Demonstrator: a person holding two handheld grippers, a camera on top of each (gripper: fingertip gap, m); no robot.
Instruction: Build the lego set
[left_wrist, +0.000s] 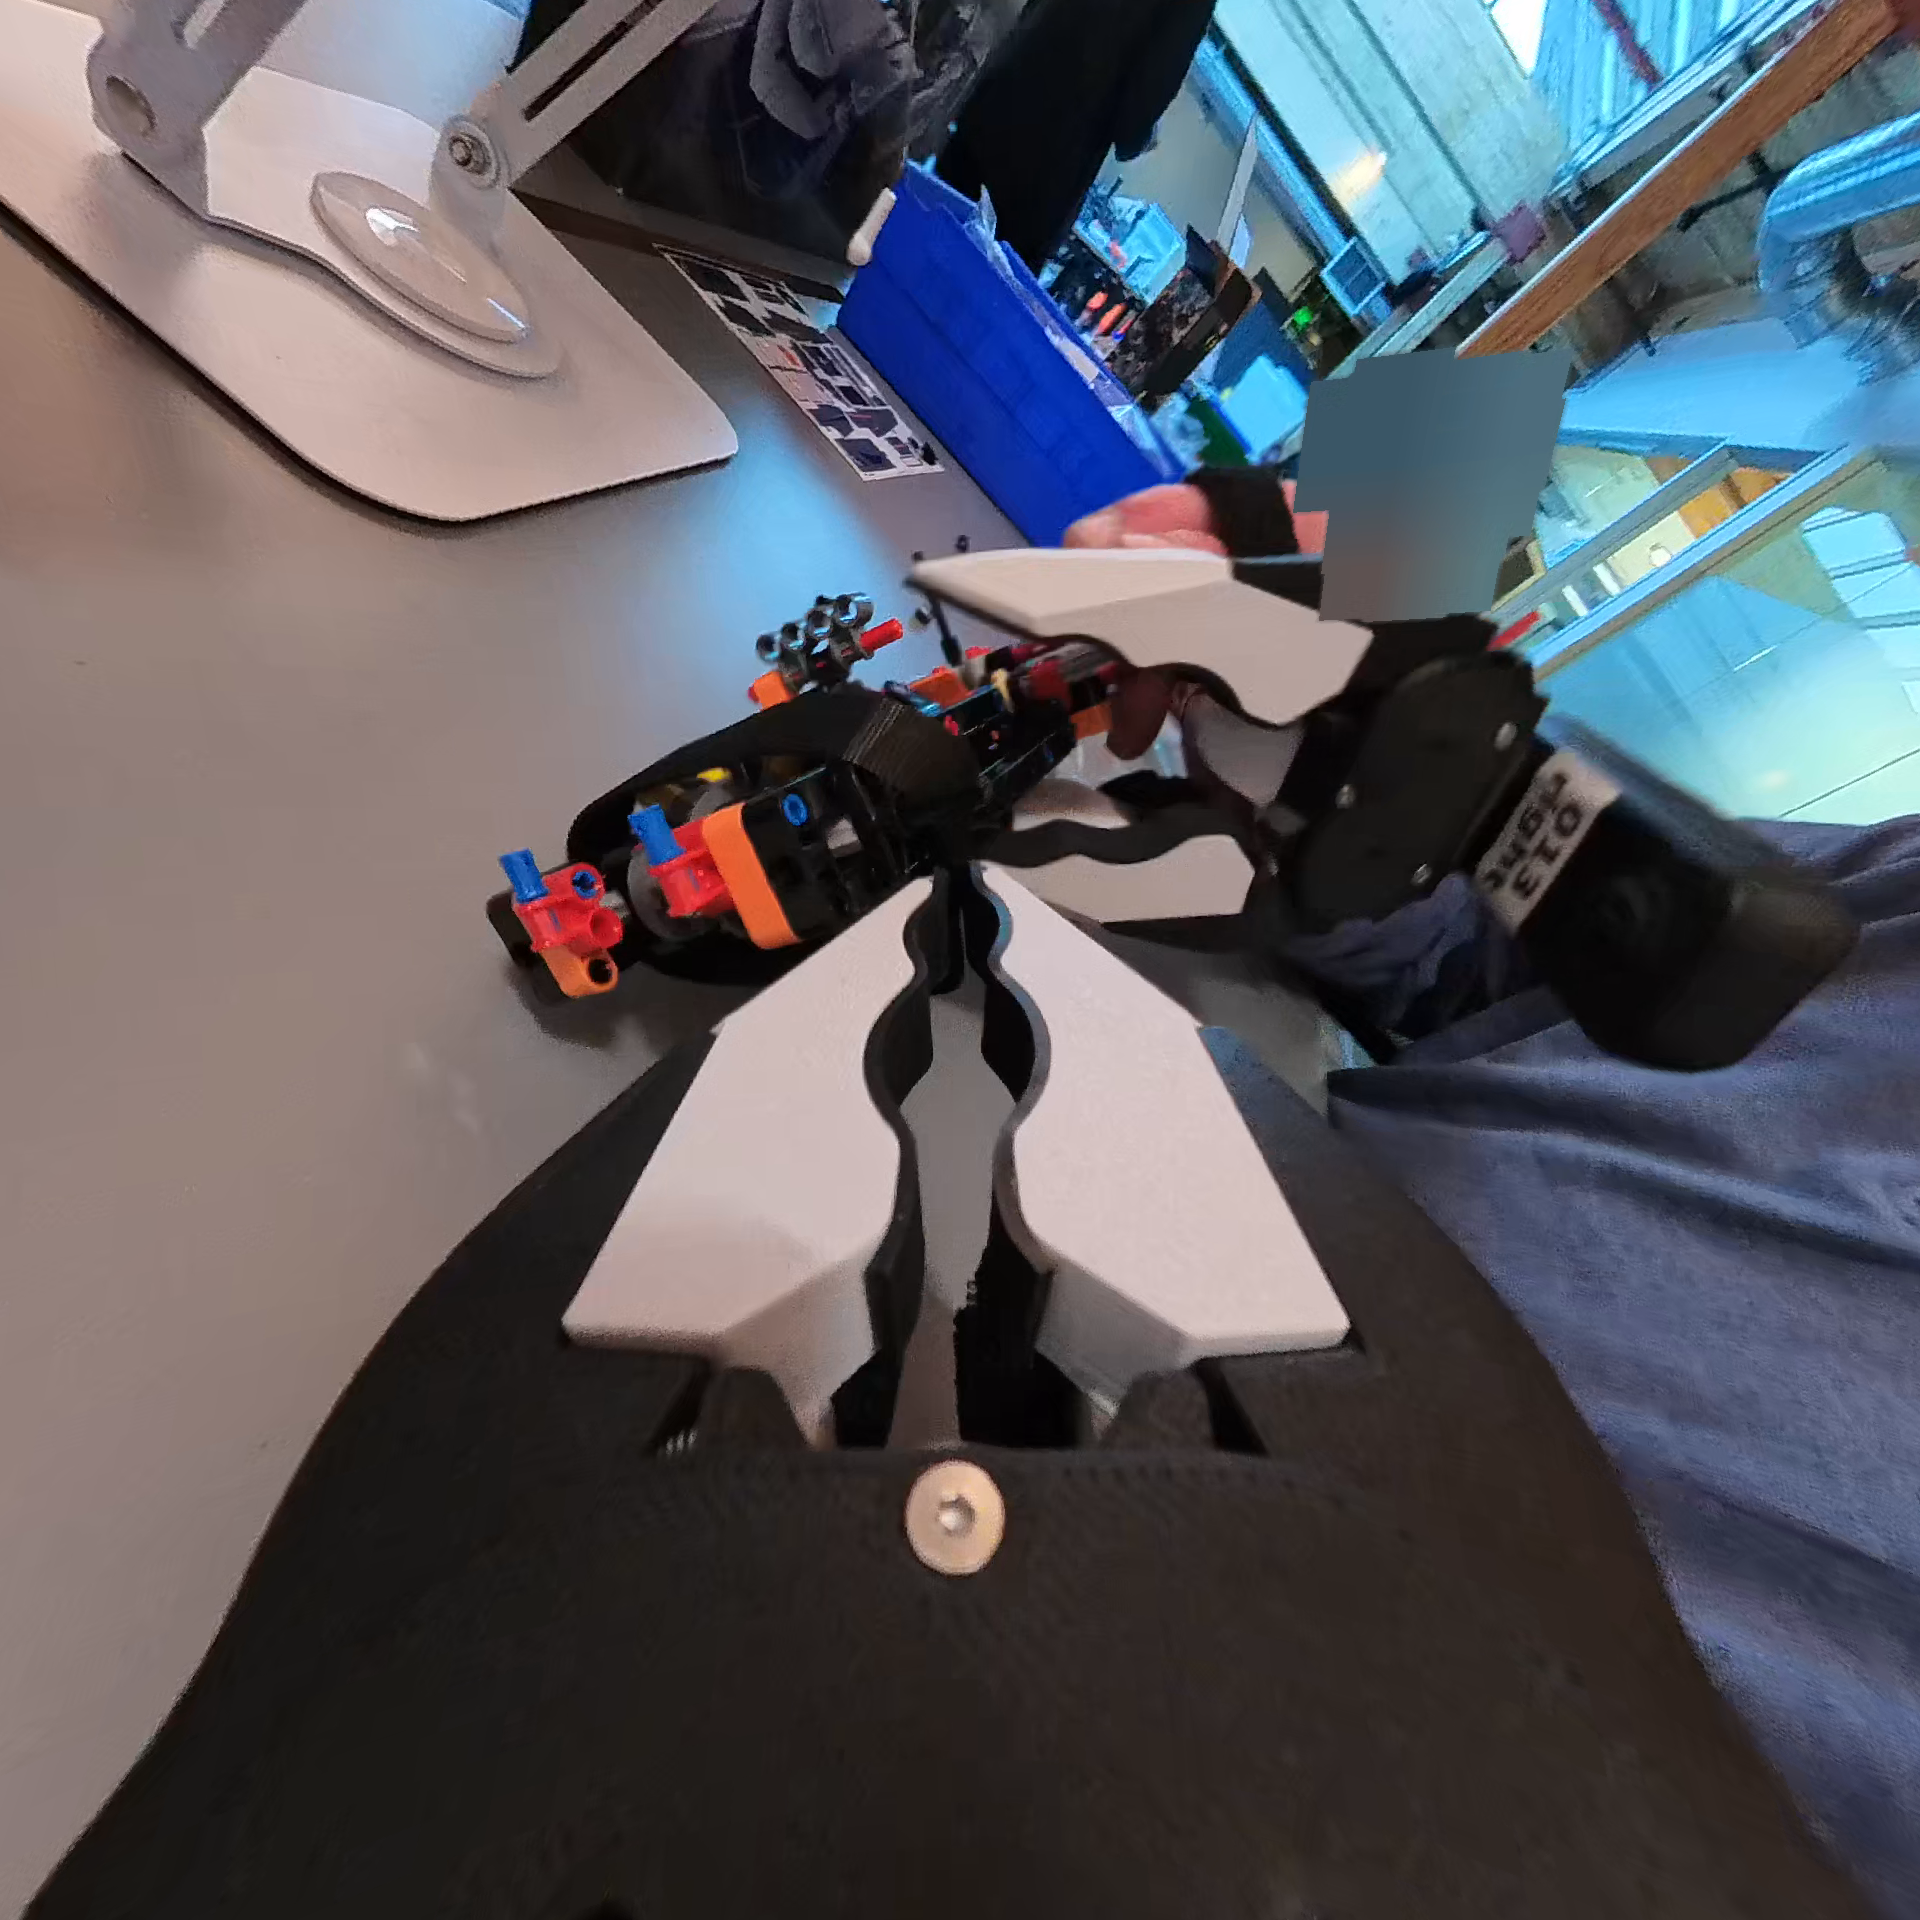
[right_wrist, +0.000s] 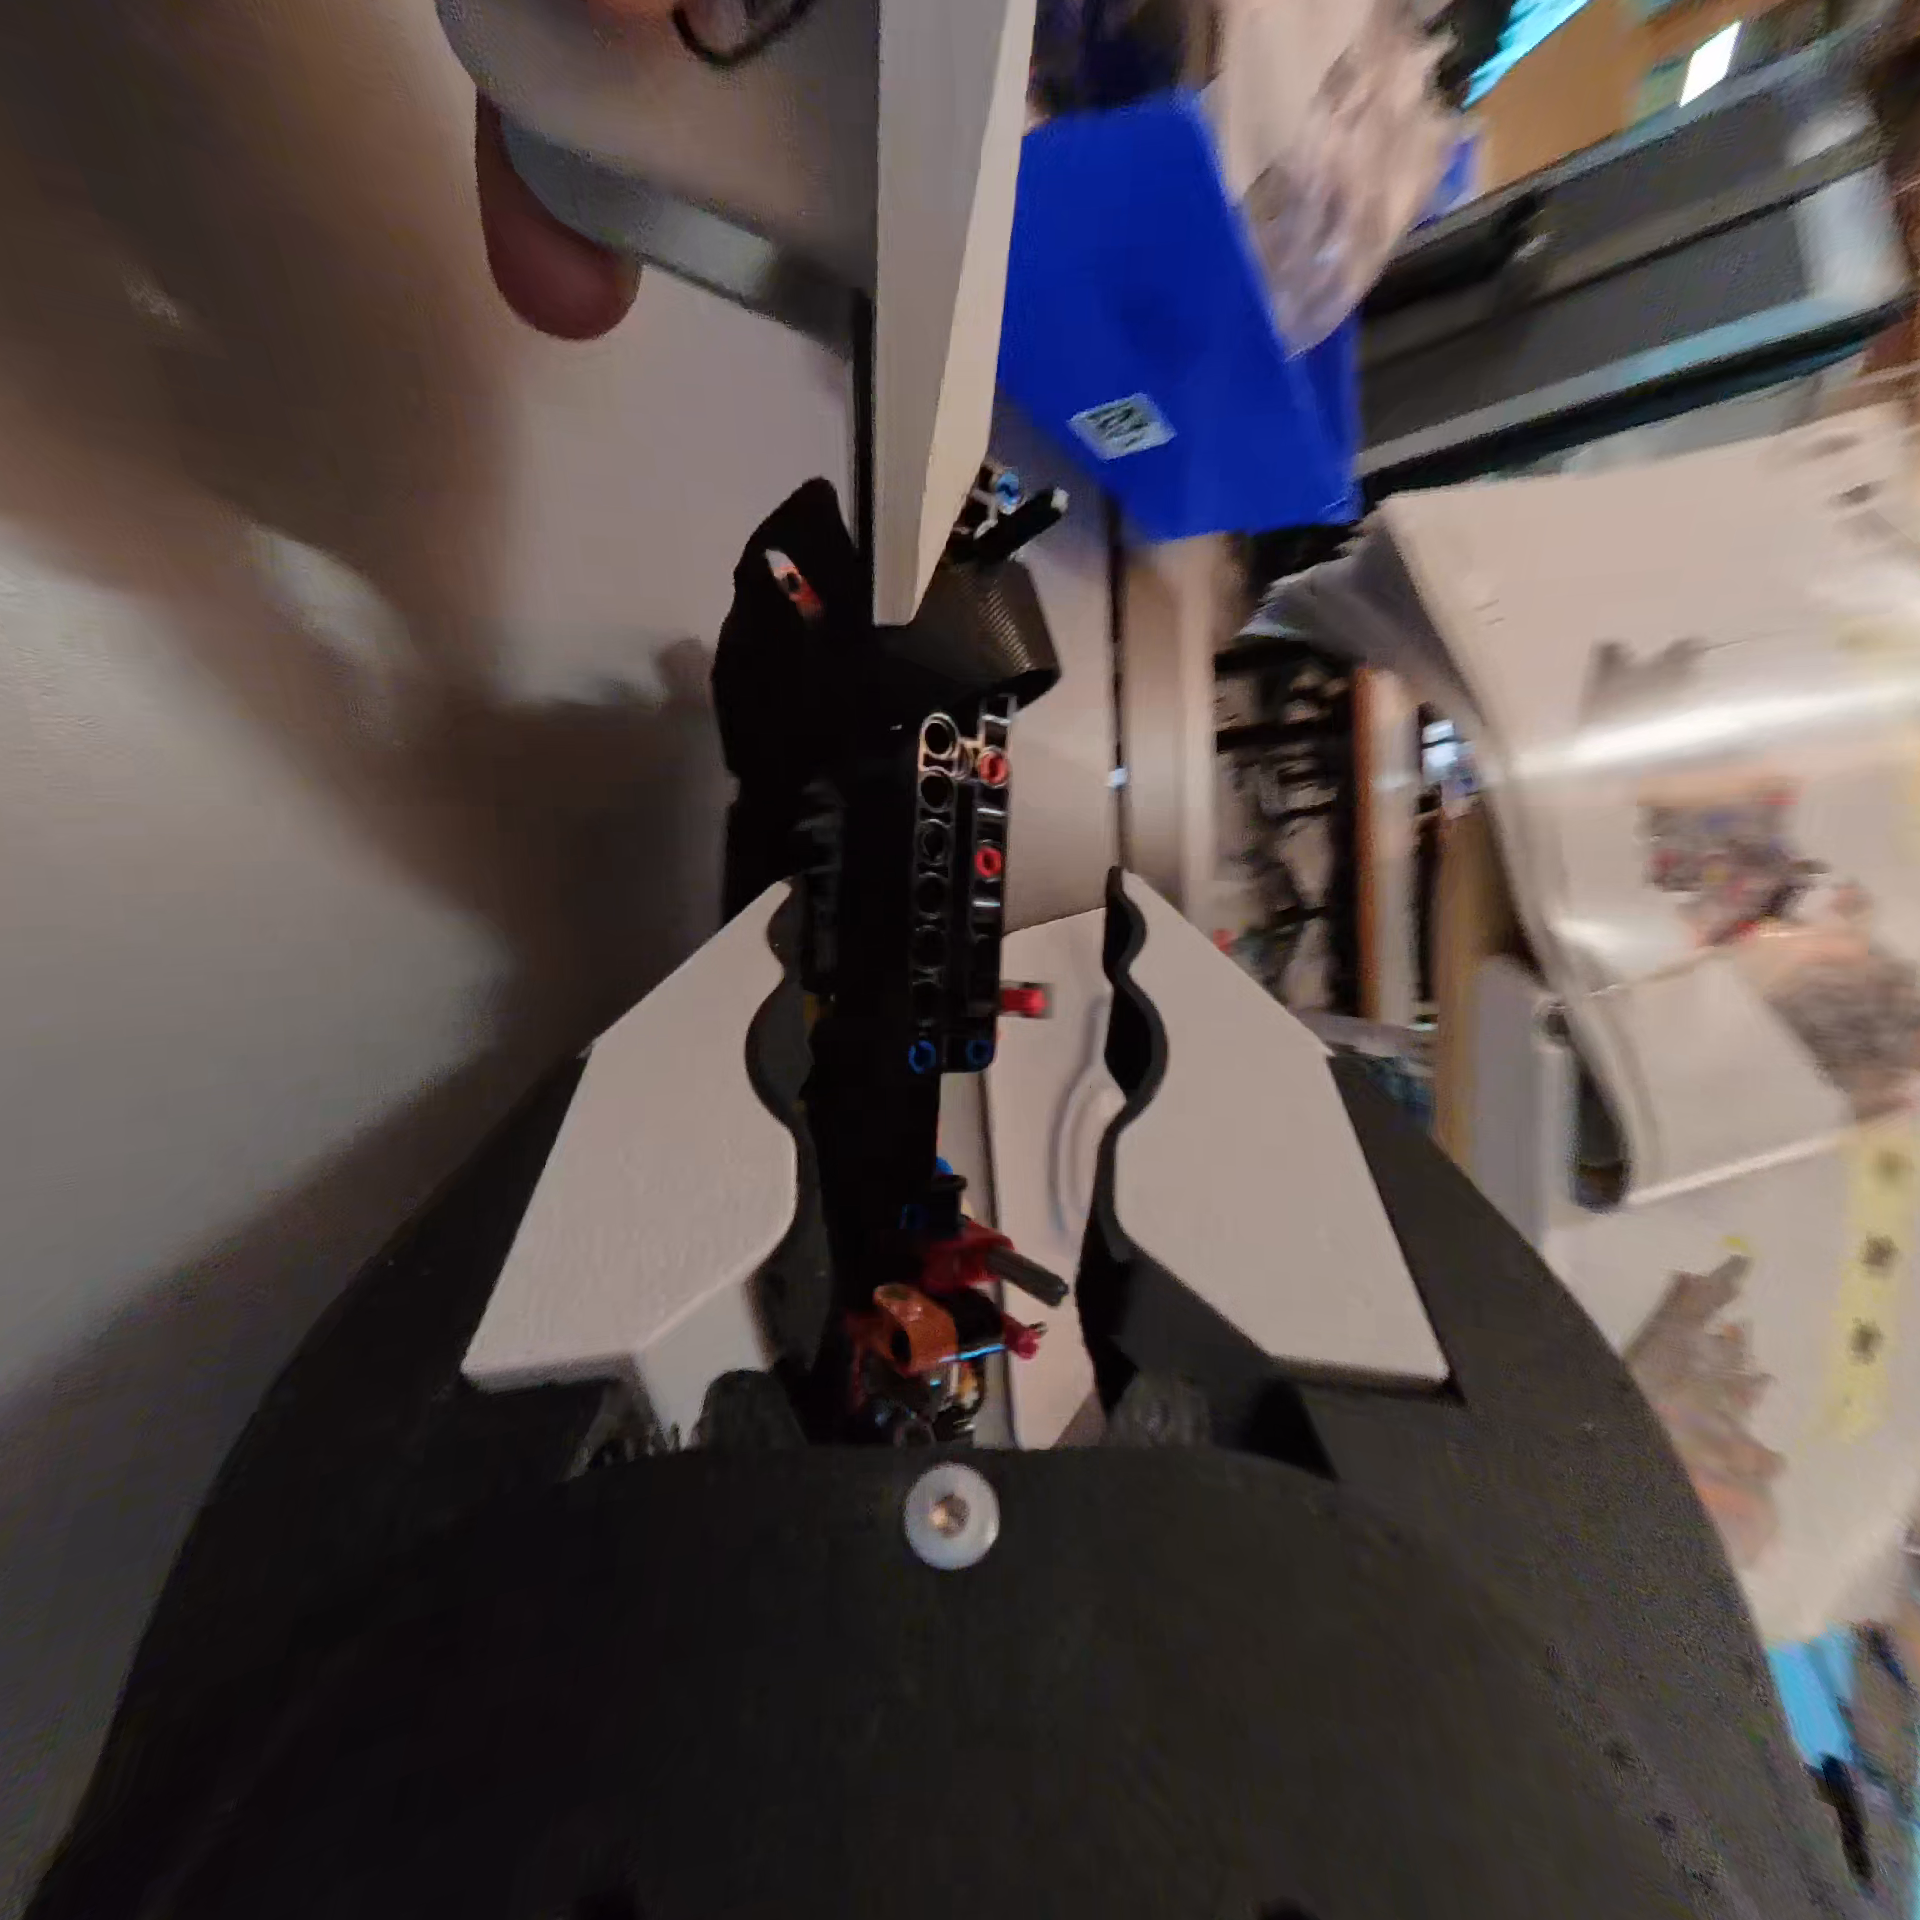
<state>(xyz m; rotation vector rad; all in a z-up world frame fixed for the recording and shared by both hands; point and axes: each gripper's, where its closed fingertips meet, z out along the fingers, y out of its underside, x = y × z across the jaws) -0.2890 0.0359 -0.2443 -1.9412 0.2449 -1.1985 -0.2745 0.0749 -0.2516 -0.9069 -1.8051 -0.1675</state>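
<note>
The lego model (left_wrist: 769, 831) is a black vehicle frame with orange, red and blue parts, lying on the grey table (left_wrist: 260, 779). My left gripper (left_wrist: 956, 894) is shut, its tips right at the model's black curved panel. I cannot tell whether they pinch it. In the right wrist view its white fingers (right_wrist: 935, 312) come down onto that panel. My right gripper (right_wrist: 948, 888) is open around the model's black beam (right_wrist: 935, 883). The left pad lies close to it and the right pad stands clear. The right gripper also shows in the left wrist view (left_wrist: 966, 707), with the model's far end between its fingers.
A white monitor stand base (left_wrist: 416, 343) sits at the back left. A blue bin (left_wrist: 987, 343) and a printed sheet (left_wrist: 821, 374) lie behind the model. A person's hand (left_wrist: 1143, 520) and blue clothing (left_wrist: 1662, 1247) are on the right.
</note>
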